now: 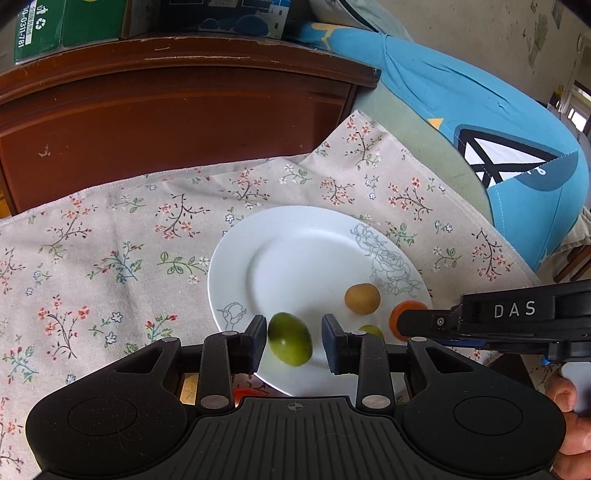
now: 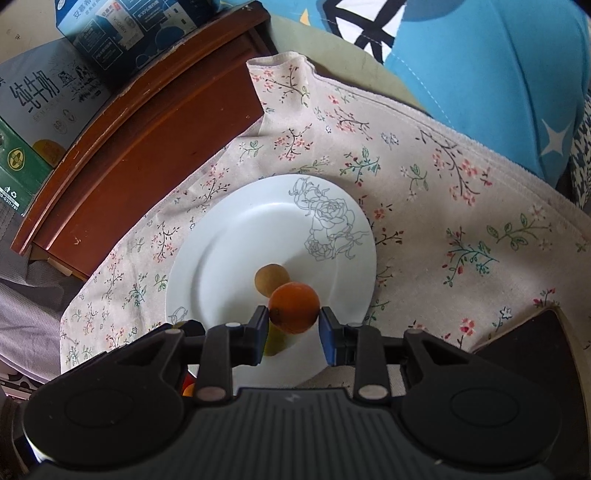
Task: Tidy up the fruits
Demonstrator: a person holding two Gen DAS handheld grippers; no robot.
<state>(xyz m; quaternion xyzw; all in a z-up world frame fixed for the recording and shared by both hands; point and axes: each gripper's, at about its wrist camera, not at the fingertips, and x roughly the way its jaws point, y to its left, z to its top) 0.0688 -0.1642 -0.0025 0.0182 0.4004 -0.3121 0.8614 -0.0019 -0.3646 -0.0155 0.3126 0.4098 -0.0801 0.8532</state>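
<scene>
**Fruits on the rose plate, both hands busy**

Fruits were mostly gathered on the white plate [image 1: 295,236] with the grey rose drawing, which sat on a floral cloth [image 1: 110,236] spread over what I'd guess was a tabletop, though the surface under it was covered. Going left to right in the left wrist view: a dark red-brown wooden cabinet [image 1: 166,122] stood behind the cloth with cartons [image 1: 70,26] on top. Then the left hand-held gripper [image 1: 294,334] hung over the near part of the plate with a green fruit [image 1: 290,343] between its fingers. The left pad looked to be right at the fruit, but there was a visible gap on the right side, so it looked let go rather than squeezed. Right of that lay a brownish-yellow fruit [image 1: 362,298] on the plate, and a second small green one [image 1: 371,331] peeked out just behind the right finger. Further right, the right hand-held gripper [image 2: 294,319] came in from the side, clamped on an orange fruit [image 2: 294,307]. From its own camera, both pads touched that fruit, held above the plate near the brownish one. A blue printed cushion [image 1: 480,122] lay at the far right.
</scene>
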